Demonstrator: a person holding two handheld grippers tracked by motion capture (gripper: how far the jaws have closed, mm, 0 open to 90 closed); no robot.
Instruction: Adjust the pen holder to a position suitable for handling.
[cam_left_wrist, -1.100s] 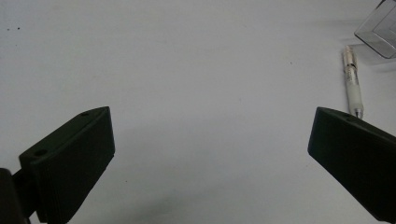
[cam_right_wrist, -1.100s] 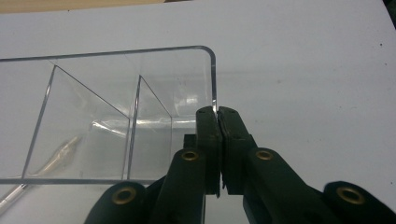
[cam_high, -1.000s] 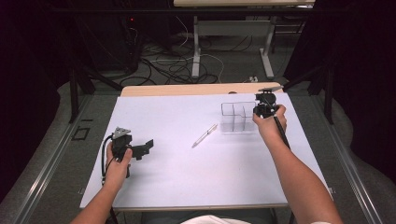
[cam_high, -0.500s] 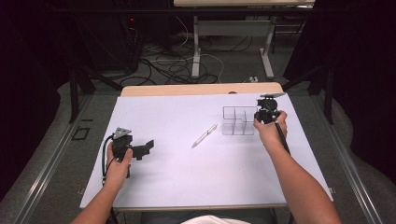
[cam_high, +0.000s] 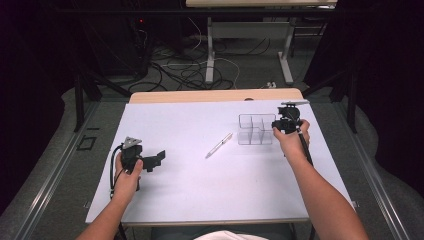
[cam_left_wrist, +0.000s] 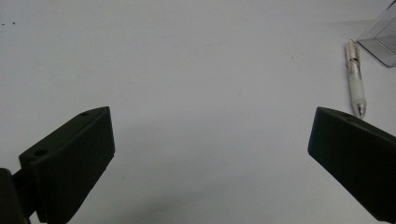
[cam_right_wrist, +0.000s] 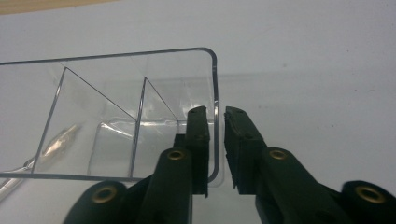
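One clear divided organizer (cam_high: 256, 129) is seen on the counter's (cam_high: 200, 200) far right, its long axis laid left to right, with its right end wall straddled by the right gripper (cam_right_wrist: 215, 126), whose jaws have just been opening, a sliver of gap now seen at the wall. Since a second ago the organizer has been shifted slightly. One pen (cam_high: 219, 145) is left pointing diagonally toward it; two grippers are counted, the left gripper (cam_left_wrist: 210, 154) held released wide over bare counter.

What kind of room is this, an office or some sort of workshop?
Probably a lab or test room: a plain white-topped table, loose cables on the floor behind it, and hand-held claws, left claw, working by a clear organizer.
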